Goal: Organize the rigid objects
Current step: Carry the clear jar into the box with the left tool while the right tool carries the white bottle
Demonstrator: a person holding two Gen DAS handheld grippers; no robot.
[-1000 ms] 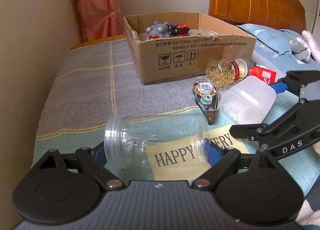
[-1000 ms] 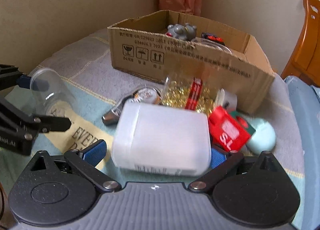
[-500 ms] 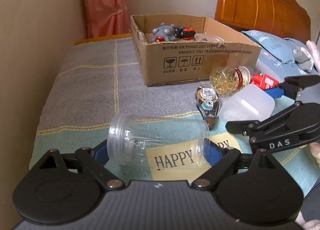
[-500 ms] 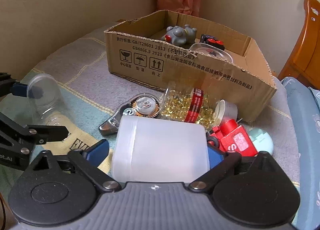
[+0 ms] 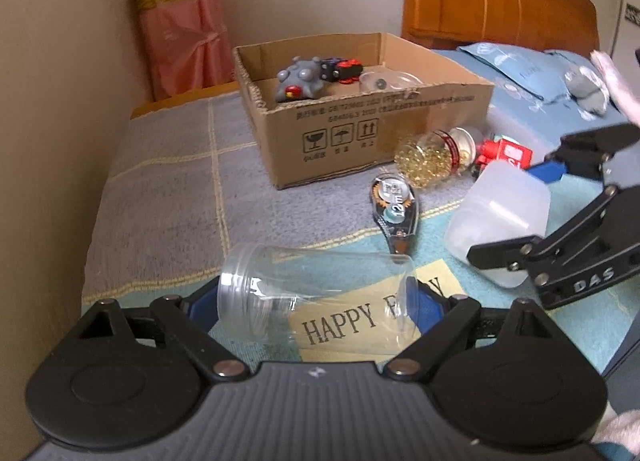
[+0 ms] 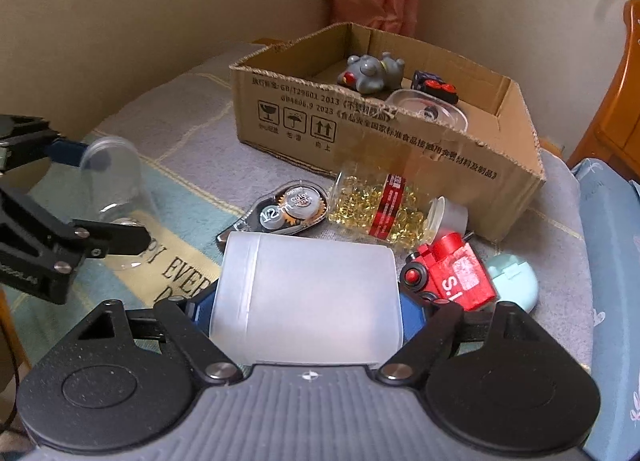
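Note:
My left gripper (image 5: 316, 301) is shut on a clear plastic jar (image 5: 312, 293), held sideways above the bed; it also shows in the right wrist view (image 6: 114, 181). My right gripper (image 6: 306, 309) is shut on a frosted white container (image 6: 306, 301), which also shows in the left wrist view (image 5: 500, 221). A cardboard box (image 5: 360, 133) stands ahead with a grey toy (image 5: 298, 79), a black and red toy (image 5: 342, 69) and a clear lid (image 5: 390, 81) inside.
On the bed lie a correction tape dispenser (image 6: 280, 211), a jar of yellow capsules (image 6: 380, 205), a red toy block (image 6: 456, 277) and a pale green case (image 6: 516, 277). A wall runs along the left (image 5: 48, 141). A wooden headboard (image 5: 500, 1) and blue pillow (image 5: 520, 69) lie right.
Both grippers have risen with their containers off the bed and come closer to the cardboard box; its inside shows more from above.

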